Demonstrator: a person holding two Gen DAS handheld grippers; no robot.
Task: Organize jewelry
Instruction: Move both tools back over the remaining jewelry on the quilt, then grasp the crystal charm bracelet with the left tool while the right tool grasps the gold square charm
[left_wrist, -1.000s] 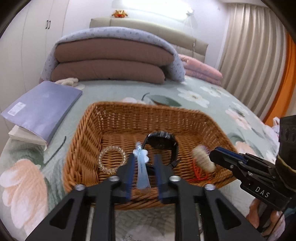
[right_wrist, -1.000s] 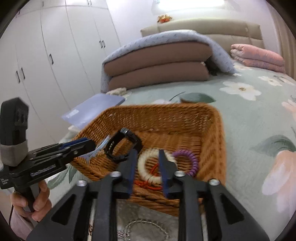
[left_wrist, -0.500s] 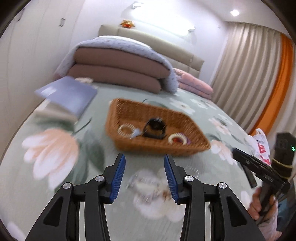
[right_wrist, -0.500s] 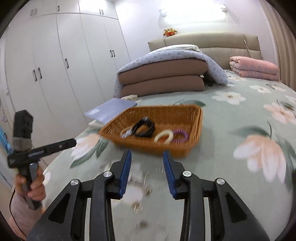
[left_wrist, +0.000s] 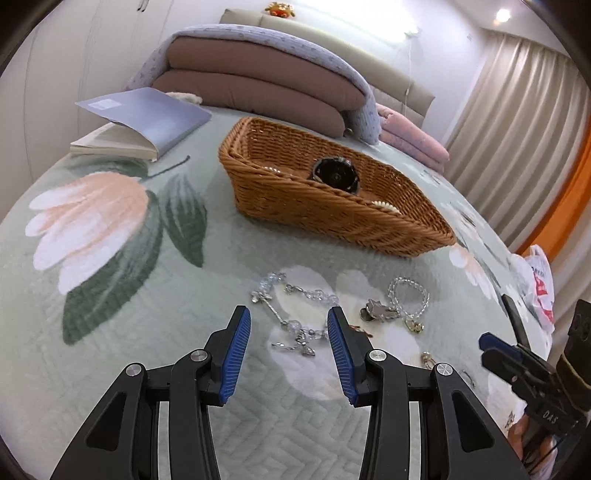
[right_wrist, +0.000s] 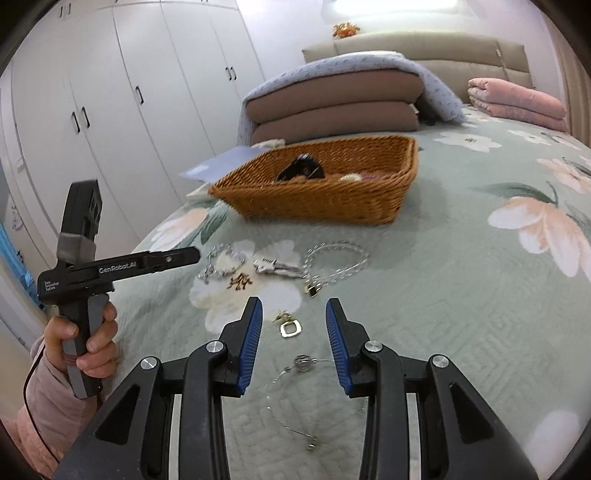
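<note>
A brown wicker basket (left_wrist: 325, 206) sits on the bed with a black watch (left_wrist: 334, 173) and pale bracelets inside; it also shows in the right wrist view (right_wrist: 332, 199). My left gripper (left_wrist: 288, 347) is open and empty, low over a silver crystal chain (left_wrist: 291, 314). A clear bead bracelet (left_wrist: 408, 299) and a silver clip (left_wrist: 376, 310) lie to its right. My right gripper (right_wrist: 293, 339) is open and empty over a gold square earring (right_wrist: 290, 326) and a thin wire necklace (right_wrist: 295, 398). A crystal necklace (right_wrist: 336, 262) lies farther ahead.
An open book with a blue cover (left_wrist: 144, 122) lies left of the basket. Folded brown quilts (left_wrist: 258, 85) and pink blankets (right_wrist: 517, 103) are stacked at the bed's head. White wardrobes (right_wrist: 129, 110) stand to the left. A plastic bag (left_wrist: 537, 284) lies at the bed's right edge.
Both grippers have pulled back from the basket and dropped low over the loose jewelry on the bed. The left gripper let go of the clear hair clip and opened; the right opened too.
</note>
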